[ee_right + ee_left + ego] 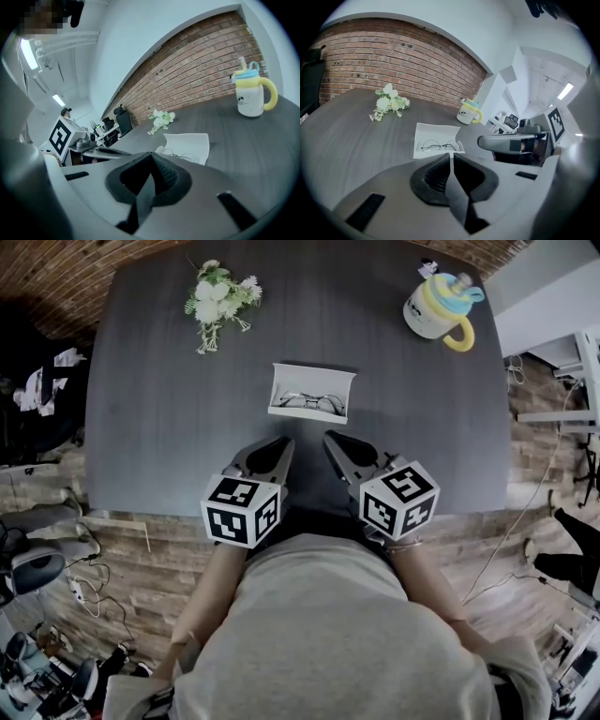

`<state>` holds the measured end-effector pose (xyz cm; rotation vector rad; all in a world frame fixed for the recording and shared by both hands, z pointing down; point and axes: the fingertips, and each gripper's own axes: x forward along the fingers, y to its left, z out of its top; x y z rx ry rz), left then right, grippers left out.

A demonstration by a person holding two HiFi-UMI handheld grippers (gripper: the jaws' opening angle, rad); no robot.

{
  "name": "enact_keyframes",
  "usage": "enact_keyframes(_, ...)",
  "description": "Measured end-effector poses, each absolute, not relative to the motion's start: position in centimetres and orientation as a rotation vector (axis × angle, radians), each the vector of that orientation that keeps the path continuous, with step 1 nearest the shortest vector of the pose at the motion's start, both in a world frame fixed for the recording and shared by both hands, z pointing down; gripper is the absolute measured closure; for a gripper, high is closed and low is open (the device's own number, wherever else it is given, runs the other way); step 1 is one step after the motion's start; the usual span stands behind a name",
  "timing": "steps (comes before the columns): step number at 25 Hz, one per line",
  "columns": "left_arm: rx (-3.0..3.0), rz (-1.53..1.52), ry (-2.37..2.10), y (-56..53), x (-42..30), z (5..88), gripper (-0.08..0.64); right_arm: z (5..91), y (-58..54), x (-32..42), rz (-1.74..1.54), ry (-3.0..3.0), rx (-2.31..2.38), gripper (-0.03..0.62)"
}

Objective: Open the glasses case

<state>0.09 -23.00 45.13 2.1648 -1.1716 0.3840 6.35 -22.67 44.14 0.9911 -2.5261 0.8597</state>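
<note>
Torso (328,634) only head view; both gripper views show open glasses case (436,131).

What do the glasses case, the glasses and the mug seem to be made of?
Glasses case: probably matte white plastic or card; flat, no shine.
Glasses: likely metal wire; very thin dark rims.
Mug: probably glazed ceramic or plastic; smooth, cream with yellow handle.

Bare table (159,427) surrounds the open glasses case (314,381) at centre. Obstacles: flowers (220,298) far left, mug (439,307) far right, both well apart from it.
</note>
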Motion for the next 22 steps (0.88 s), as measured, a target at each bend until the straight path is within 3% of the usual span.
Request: enact_keyframes(22, 2.192, 0.38, -1.174, -23.1, 0.4, 44.5, 0.52, 44.4, -22.4, 5.3, 0.845, -2.523, 0.966, 0.588)
